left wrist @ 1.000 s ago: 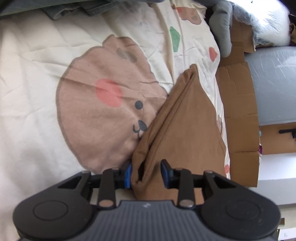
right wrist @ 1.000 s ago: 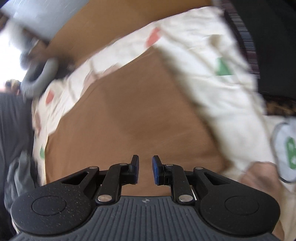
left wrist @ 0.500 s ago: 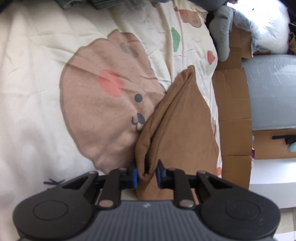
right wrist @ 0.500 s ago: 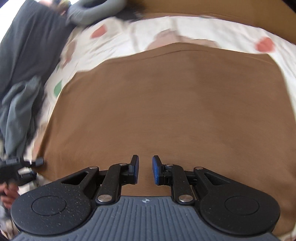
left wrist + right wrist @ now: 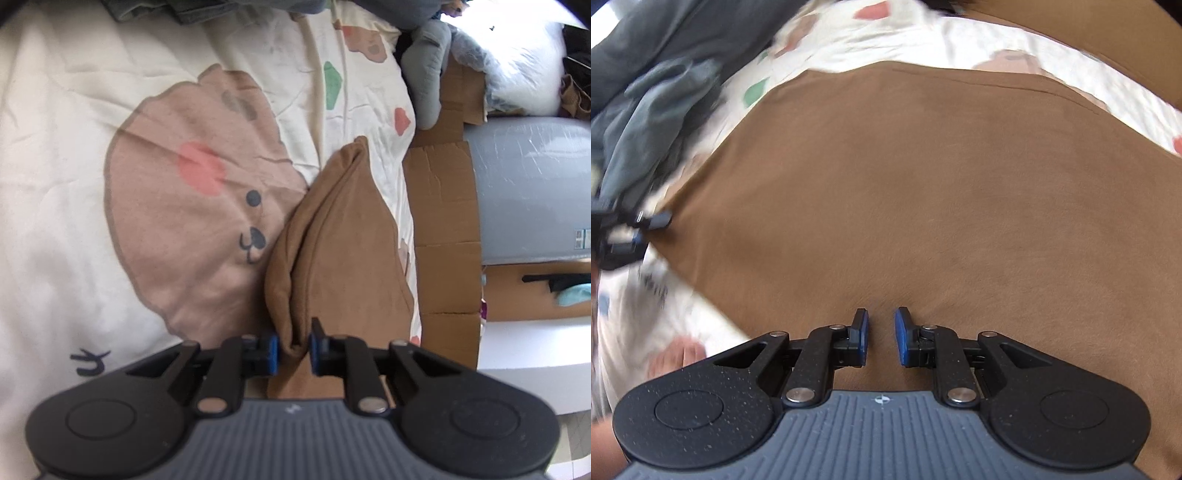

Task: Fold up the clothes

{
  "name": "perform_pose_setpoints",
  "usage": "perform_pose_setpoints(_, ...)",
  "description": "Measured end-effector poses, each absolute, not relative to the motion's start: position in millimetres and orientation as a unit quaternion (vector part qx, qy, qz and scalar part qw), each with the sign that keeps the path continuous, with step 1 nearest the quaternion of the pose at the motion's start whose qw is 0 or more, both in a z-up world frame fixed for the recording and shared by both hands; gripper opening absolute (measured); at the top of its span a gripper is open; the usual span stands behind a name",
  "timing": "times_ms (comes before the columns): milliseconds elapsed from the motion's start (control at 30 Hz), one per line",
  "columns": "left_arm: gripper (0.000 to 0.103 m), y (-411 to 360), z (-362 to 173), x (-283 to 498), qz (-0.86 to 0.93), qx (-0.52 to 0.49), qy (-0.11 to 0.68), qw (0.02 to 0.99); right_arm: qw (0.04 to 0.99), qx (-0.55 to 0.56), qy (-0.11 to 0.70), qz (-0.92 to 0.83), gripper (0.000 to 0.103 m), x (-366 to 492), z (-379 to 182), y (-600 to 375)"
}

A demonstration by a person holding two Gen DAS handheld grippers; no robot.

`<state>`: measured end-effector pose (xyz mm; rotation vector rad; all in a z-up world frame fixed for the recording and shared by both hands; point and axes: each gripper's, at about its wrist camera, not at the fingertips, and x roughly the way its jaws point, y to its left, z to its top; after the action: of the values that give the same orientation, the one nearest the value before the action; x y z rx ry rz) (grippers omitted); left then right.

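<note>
Already the left gripper (image 5: 292, 345) has just been closing, and its blue pads (image 5: 272, 350) now pinch a bunched corner of the folded brown cotton garment (image 5: 343, 266), whose doubled edge rises between the jaws and runs away toward twelve o'clock in the left wrist view. From that pinch the cloth spreads toward one o'clock and ends in a rounded fold, lying on the cream bedsheet printed with a large pinkish-brown bear face (image 5: 92, 122); the bear print sits at ten o'clock of the gripper, and flattened brown cardboard (image 5: 443, 206) lines the bed's edge at two o'clock.

The right gripper (image 5: 881, 338) hangs over the broad flat face of the same garment (image 5: 923, 192), jaws narrowly parted with nothing between the pads; whether the tips touch the cloth cannot be told. At nine o'clock in the right wrist view the left gripper (image 5: 646, 230) shows, blurred, at the garment's corner. A heap of grey clothing (image 5: 653, 85) lies at ten o'clock beyond the brown piece.

By my reading, the garment has had at least one fold, since its layers are doubled at the pinched corner and its outline is a smooth slab. Left to do, probably: the right gripper takes its own corner or edge, a further fold brings the piece to a compact size, and the grey heap awaits its turn.
</note>
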<state>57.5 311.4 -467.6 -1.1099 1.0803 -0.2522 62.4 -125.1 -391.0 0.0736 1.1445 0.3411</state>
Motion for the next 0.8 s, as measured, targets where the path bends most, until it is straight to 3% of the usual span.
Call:
perform_pose_setpoints(367, 0.016, 308.0, -471.0, 70.0, -0.128, -0.488, 0.501, 0.703, 0.803, -0.026, 0.549, 0.231, 0.013, 34.2, -393.9, -104.0)
perform_pose_setpoints(500, 0.016, 308.7, -472.1, 67.7, -0.125, -0.491, 0.497, 0.705, 0.808, -0.016, 0.539, 0.238, 0.005, 40.3, -381.6, -107.4)
perform_pose_setpoints(800, 0.012, 314.0, -475.4, 63.8, -0.120, -0.500, 0.495, 0.700, 0.846, 0.016, 0.511, 0.149, 0.006, 84.2, -376.7, -138.6)
